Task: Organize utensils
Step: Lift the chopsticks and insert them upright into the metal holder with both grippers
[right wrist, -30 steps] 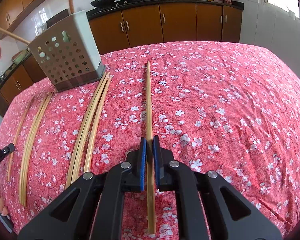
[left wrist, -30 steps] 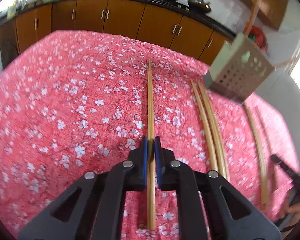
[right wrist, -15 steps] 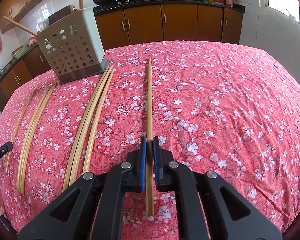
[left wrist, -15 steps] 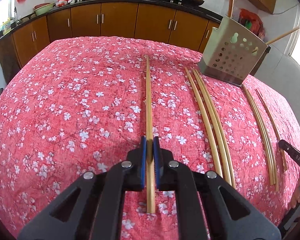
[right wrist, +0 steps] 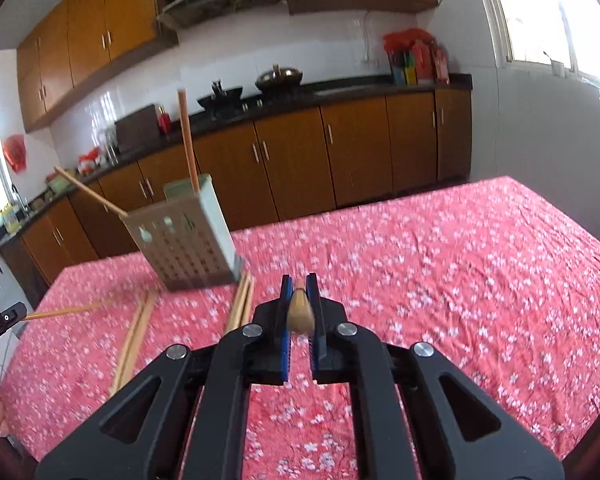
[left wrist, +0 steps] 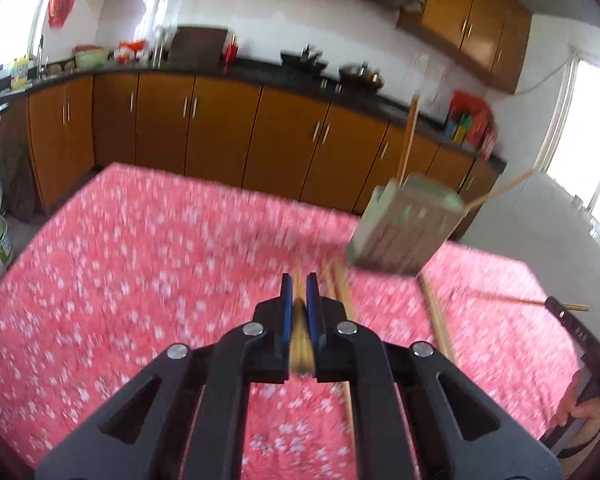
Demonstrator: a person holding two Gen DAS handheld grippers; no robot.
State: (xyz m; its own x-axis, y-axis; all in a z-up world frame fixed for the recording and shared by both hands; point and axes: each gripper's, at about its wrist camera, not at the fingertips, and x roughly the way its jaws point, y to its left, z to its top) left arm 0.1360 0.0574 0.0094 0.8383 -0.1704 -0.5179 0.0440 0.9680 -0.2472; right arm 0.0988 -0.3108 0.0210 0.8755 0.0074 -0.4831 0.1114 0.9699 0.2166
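Left gripper (left wrist: 299,296): low centre of frame, blue pads pinching a chopstick (left wrist: 300,344).
Left chopstick axis: runs straight away from the camera, blunt end nearest.
Right gripper (right wrist: 299,296): low centre, clamped on a second chopstick (right wrist: 299,312), also end-on.
Holder (right wrist: 186,232): perforated box, left of centre on the red floral cloth (right wrist: 440,280), two chopsticks (right wrist: 188,140) standing in it.
Loose chopsticks (right wrist: 134,340): lying on the cloth below the holder.
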